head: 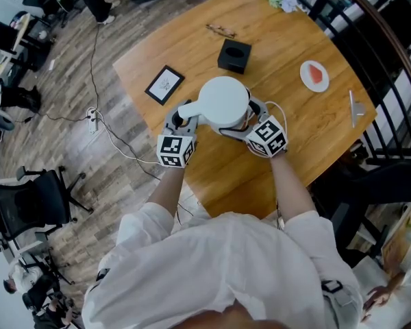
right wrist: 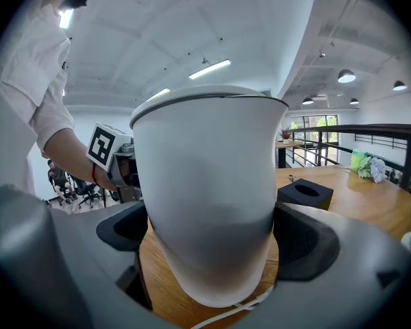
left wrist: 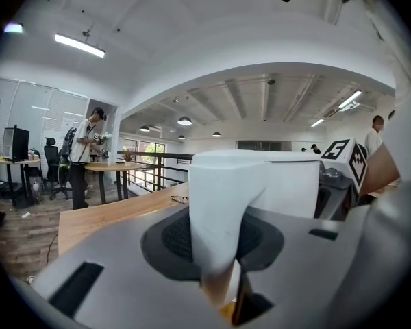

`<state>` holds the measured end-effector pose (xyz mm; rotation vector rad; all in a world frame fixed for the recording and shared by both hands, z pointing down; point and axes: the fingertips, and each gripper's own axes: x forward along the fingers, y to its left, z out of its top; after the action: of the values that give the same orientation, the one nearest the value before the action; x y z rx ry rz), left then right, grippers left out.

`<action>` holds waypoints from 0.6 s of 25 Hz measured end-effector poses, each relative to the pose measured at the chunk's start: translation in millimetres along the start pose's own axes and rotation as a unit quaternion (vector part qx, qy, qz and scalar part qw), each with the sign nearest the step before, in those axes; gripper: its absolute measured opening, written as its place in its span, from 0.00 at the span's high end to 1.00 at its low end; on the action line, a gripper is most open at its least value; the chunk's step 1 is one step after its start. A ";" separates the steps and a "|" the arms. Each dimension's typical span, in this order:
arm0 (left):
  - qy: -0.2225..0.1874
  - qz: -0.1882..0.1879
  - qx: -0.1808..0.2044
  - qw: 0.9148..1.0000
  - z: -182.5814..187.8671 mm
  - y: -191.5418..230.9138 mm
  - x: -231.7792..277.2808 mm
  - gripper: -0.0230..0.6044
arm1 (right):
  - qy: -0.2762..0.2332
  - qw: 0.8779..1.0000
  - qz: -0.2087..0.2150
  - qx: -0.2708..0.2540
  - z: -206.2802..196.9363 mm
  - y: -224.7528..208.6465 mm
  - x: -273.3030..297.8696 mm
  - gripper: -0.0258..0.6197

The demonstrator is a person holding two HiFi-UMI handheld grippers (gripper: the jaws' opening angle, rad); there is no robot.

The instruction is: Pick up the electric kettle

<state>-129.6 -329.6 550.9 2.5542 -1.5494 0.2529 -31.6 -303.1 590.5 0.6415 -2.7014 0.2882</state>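
The white electric kettle [head: 222, 100] is at the middle of the round wooden table [head: 308, 149]. My left gripper [head: 185, 115] comes at it from the left and is shut on the kettle's handle [left wrist: 222, 211], with both dark pads against it. From the right, my right gripper [head: 250, 118] has its jaws on either side of the kettle's body [right wrist: 205, 197], pads pressed on both flanks. The left gripper's marker cube [right wrist: 109, 149] shows beyond the kettle in the right gripper view. Whether the kettle's base rests on the table I cannot tell.
A black box [head: 234, 55] and a framed picture [head: 164, 84] lie beyond the kettle. A plate with something red [head: 314, 75] and a thin metal tool [head: 354, 107] sit at the right. A white cord [right wrist: 243, 307] runs under the kettle. A dark railing [head: 370, 19] borders the table.
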 end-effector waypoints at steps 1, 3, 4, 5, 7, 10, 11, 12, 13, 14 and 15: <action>-0.002 0.002 0.002 1.000 2.4 -0.9 -2.6 0.83 | -0.001 1.000 0.000 -0.001 1.8 2.1 -1.4 0.11; -0.007 0.003 0.007 1.000 8.9 -3.8 -7.9 0.83 | -0.007 1.000 0.000 0.000 5.6 6.8 -5.5 0.11; -0.010 0.003 0.009 1.000 12.7 -5.9 -10.2 0.82 | -0.011 1.000 -0.002 0.001 8.0 9.1 -8.7 0.11; -0.012 0.002 0.010 1.000 17.0 -8.4 -12.5 0.82 | -0.017 1.000 -0.003 0.002 10.8 11.4 -12.6 0.11; -0.020 0.000 0.010 1.000 26.3 -15.1 -18.5 0.82 | -0.028 1.000 -0.009 0.000 17.8 16.8 -22.7 0.11; -0.037 -0.003 0.010 0.999 44.0 -26.9 -32.2 0.83 | -0.044 0.999 -0.017 -0.011 32.1 28.4 -41.0 0.11; -0.043 -0.004 0.012 0.999 50.7 -31.8 -37.7 0.82 | -0.049 0.999 -0.020 -0.015 36.9 33.1 -47.8 0.11; -0.048 -0.006 0.015 0.999 57.3 -37.4 -43.4 0.82 | -0.053 0.998 -0.023 -0.018 41.0 38.2 -55.1 0.11; -0.052 -0.008 0.019 0.998 63.5 -43.7 -49.1 0.82 | -0.057 0.998 -0.026 -0.020 44.5 43.4 -62.8 0.11; -0.055 -0.010 0.023 0.998 69.2 -50.3 -54.6 0.82 | -0.061 0.997 -0.029 -0.023 47.5 48.5 -70.8 0.11; -0.059 -0.013 0.024 0.998 74.4 -56.8 -60.0 0.82 | -0.065 0.997 -0.033 -0.026 50.5 53.6 -78.9 0.11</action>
<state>-101.3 -267.2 463.3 2.6684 -1.5676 0.1422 -5.0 -238.6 508.1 0.7562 -2.7950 0.1653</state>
